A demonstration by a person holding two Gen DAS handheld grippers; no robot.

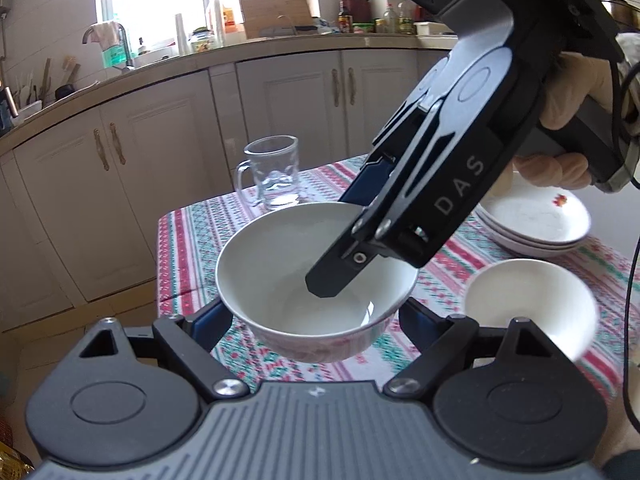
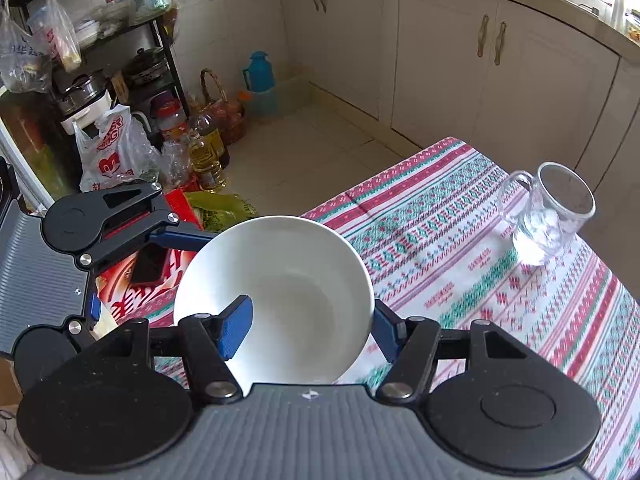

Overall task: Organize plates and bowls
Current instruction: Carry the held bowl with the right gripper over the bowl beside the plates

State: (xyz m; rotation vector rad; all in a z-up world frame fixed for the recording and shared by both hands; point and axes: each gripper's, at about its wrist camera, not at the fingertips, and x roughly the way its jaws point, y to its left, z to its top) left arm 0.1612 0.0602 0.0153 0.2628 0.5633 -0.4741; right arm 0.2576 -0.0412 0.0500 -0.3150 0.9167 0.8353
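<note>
A white bowl (image 1: 296,280) with a patterned outside hangs above the tablecloth (image 1: 192,248), between the two blue fingers of my left gripper (image 1: 316,320); whether they press its sides is hard to tell. My right gripper (image 2: 308,328) pinches the bowl's (image 2: 288,304) rim, one blue finger (image 2: 236,328) inside and one outside. In the left wrist view the right gripper (image 1: 336,276) reaches down into the bowl. A second small white bowl (image 1: 532,300) sits to the right. A stack of white plates (image 1: 536,220) lies behind it.
A glass mug (image 1: 276,176) stands near the table's far edge, also in the right wrist view (image 2: 548,216). Kitchen cabinets (image 1: 288,96) and a cluttered counter lie beyond. Bags, bottles and a shelf (image 2: 120,80) crowd the floor left of the table.
</note>
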